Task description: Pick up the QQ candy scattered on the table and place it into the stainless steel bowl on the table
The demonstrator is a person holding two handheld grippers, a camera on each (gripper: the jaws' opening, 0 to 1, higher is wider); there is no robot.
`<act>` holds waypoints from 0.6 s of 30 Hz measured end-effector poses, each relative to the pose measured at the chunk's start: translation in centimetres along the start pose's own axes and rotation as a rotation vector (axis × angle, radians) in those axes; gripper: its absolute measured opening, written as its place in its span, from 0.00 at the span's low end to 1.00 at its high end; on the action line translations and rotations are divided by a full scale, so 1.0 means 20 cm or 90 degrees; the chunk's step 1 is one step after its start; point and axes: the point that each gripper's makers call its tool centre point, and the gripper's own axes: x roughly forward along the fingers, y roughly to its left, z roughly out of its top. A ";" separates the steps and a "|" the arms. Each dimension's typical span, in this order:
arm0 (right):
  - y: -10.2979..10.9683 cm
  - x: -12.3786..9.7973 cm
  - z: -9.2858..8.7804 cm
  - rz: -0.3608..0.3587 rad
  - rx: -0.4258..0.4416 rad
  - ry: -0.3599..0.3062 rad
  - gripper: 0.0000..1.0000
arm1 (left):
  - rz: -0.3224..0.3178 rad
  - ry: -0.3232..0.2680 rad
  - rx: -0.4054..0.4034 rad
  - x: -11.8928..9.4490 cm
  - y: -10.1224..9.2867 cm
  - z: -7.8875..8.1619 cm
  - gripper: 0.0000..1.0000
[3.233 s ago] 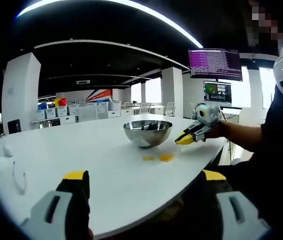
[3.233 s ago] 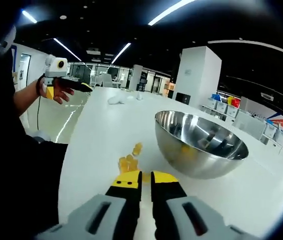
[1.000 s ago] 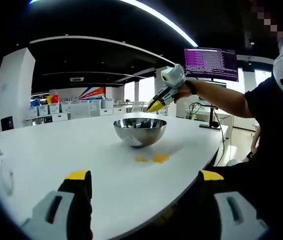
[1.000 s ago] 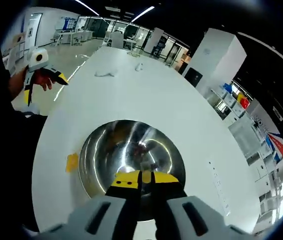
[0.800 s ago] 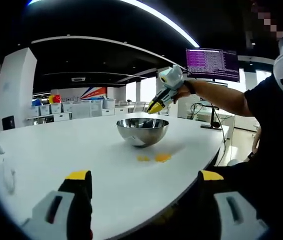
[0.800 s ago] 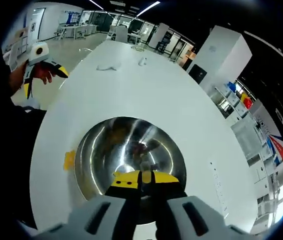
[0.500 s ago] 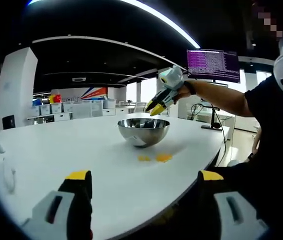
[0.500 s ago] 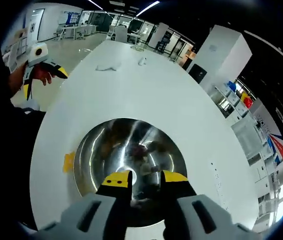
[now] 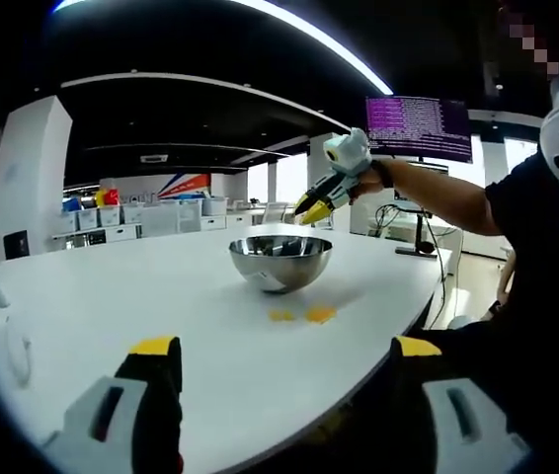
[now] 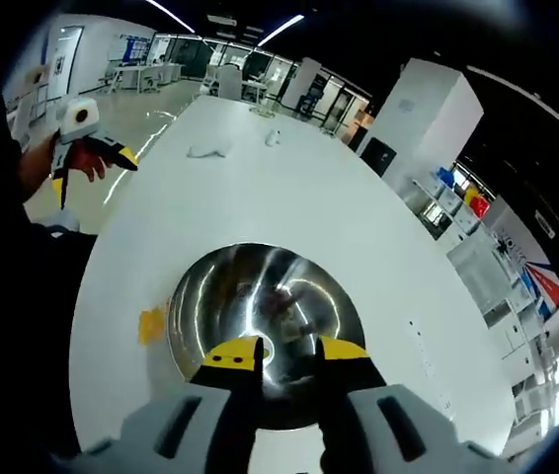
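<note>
Where the left gripper view begins, the left gripper stands low at the near edge of the large white oval table, its yellow-tipped black jaws spread wide with nothing between them; their lower parts are cut off by the picture's bottom. Beyond them, a few small yellow-orange QQ candies lie on the tabletop just in front of the round stainless steel bowl, too small to count surely. Above the bowl's far rim hangs the right gripper, held at the end of a person's outstretched arm, its yellow tips slightly parted and bare. From the right gripper view, that gripper looks straight down into the bowl, jaws a little apart and holding nothing; glare and reflections on the polished inside make it hard to tell whether candy lies there. An orange patch of candy sits on the table beside the bowl's rim. Farther off, small white objects rest on the tabletop, unclear in shape.
</note>
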 end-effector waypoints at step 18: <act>0.39 -0.46 -0.22 -0.112 0.194 -0.242 0.19 | -0.001 -0.004 0.009 0.01 -0.04 0.03 0.86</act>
